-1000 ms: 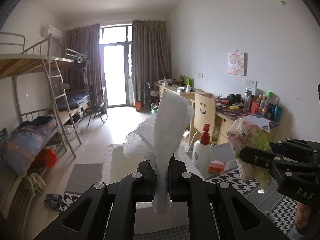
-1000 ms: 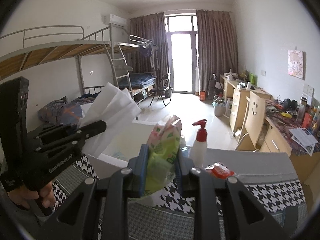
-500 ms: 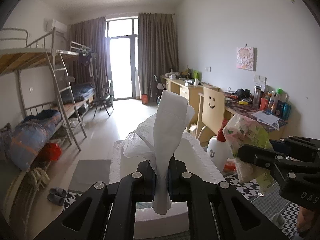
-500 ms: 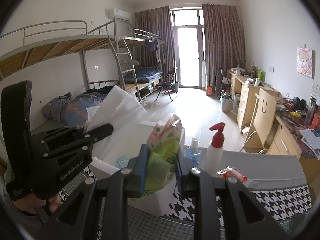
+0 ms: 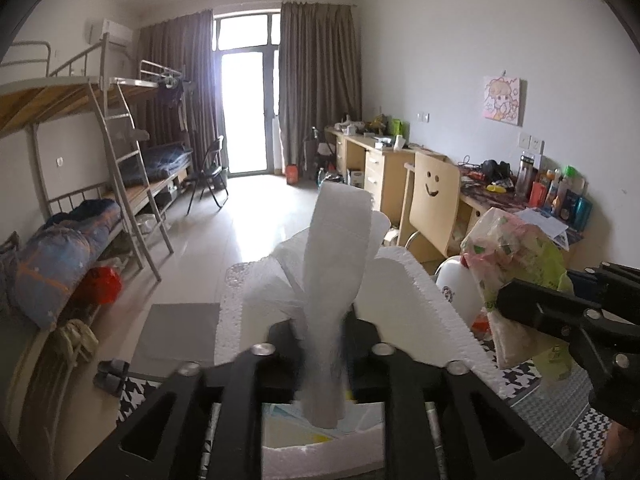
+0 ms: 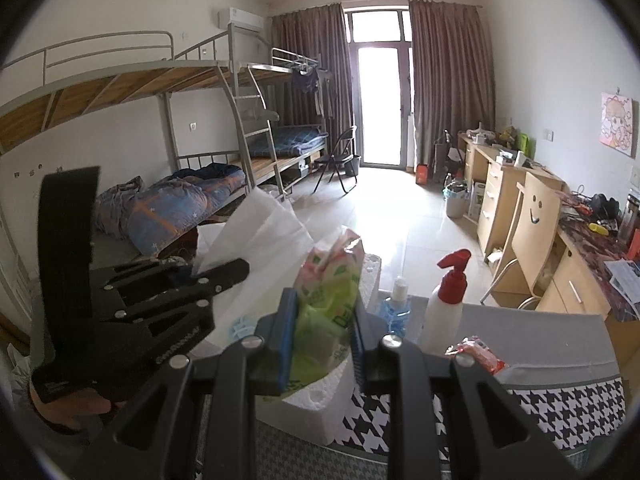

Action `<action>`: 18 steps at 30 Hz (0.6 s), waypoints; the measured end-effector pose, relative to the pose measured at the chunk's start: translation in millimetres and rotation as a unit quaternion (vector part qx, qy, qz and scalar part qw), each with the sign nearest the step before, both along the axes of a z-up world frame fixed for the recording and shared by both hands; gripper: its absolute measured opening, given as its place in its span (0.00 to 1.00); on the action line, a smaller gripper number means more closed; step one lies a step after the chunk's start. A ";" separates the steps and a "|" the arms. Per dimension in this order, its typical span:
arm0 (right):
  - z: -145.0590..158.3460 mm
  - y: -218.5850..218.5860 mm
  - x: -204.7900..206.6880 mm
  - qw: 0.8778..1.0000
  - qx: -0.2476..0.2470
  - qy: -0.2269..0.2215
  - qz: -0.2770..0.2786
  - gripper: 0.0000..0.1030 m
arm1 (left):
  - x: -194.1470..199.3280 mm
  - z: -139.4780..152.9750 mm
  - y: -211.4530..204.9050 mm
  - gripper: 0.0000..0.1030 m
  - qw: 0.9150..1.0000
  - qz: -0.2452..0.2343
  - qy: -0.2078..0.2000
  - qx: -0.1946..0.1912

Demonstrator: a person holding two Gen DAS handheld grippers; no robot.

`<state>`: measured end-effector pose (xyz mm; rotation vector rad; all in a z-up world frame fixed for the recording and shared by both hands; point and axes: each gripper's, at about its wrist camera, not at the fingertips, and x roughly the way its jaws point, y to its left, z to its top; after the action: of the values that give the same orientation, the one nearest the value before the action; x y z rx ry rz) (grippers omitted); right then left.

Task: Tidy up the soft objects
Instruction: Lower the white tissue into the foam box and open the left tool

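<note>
My left gripper is shut on a white tissue and holds it over an open white foam box. The tissue's lower end hangs into the box. My right gripper is shut on a green and pink tissue pack, held above the box's right part. In the left wrist view the right gripper and its pack are at the right. In the right wrist view the left gripper with the tissue is at the left.
A white pump bottle with a red top, a small blue bottle and a red packet stand on the table with a houndstooth cloth. Bunk beds are left, desks and a smiley chair right.
Both grippers have come down and forward toward the foam box with their loads still held. The box now fills more of the left wrist view.
</note>
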<state>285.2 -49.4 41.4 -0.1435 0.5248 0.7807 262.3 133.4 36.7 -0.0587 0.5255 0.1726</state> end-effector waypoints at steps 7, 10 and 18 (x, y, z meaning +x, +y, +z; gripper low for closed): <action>-2.4 3.6 2.8 1.000 -0.005 0.003 0.002 0.28 | -7.7 0.4 10.5 0.90 1.000 0.025 -0.011 -0.002; -2.7 4.4 3.5 1.000 -0.004 0.004 0.002 0.28 | -10.5 1.7 13.4 0.97 0.999 0.033 -0.016 -0.003; -5.2 8.6 6.2 1.000 -0.006 0.007 0.008 0.28 | -19.0 6.1 17.4 0.99 0.998 0.058 -0.027 0.002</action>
<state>291.4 -40.8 36.2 -0.1542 0.5428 0.7953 243.3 150.8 42.8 -0.0897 0.4680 0.2837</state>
